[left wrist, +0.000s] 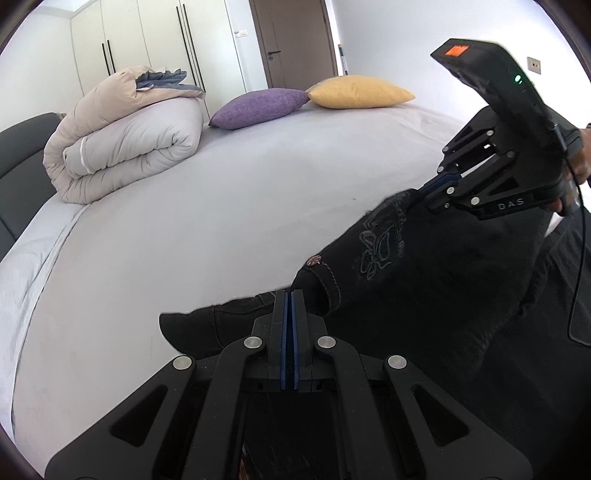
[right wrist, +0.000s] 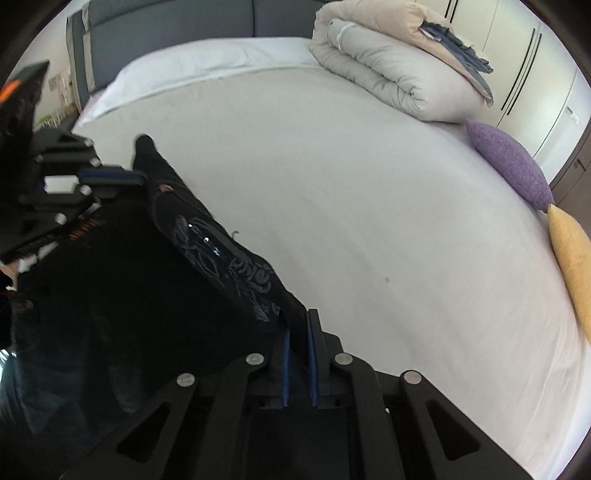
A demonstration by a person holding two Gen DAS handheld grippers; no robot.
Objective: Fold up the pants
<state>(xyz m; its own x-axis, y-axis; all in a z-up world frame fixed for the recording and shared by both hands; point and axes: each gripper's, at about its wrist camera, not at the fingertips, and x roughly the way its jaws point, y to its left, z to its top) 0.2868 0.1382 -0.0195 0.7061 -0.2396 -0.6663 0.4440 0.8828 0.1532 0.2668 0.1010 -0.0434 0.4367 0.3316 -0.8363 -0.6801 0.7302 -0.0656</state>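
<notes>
1. Pants (left wrist: 424, 295), black with embroidery, fill the left wrist view's lower right, running diagonally up to the right gripper (left wrist: 424, 194). The left gripper (left wrist: 288, 295) is pinched on the waistband edge at bottom centre.
2. In the right wrist view, the right gripper's narrow jaws grip a corner of the cloth at lower centre; the legs are hidden and the dark folds are hard to read.

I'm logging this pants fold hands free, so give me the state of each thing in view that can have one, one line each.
Left gripper: shut on the pants.
Right gripper: shut on the pants.
Pants: black, bunched, held between both grippers, not yet folded.
Duvet: rolled up on the bed.
Purple pillow: lying on the bed, touching the yellow one.
Yellow pillow: lying on the bed.
Door: closed.
Wardrobe doors: closed.
</notes>
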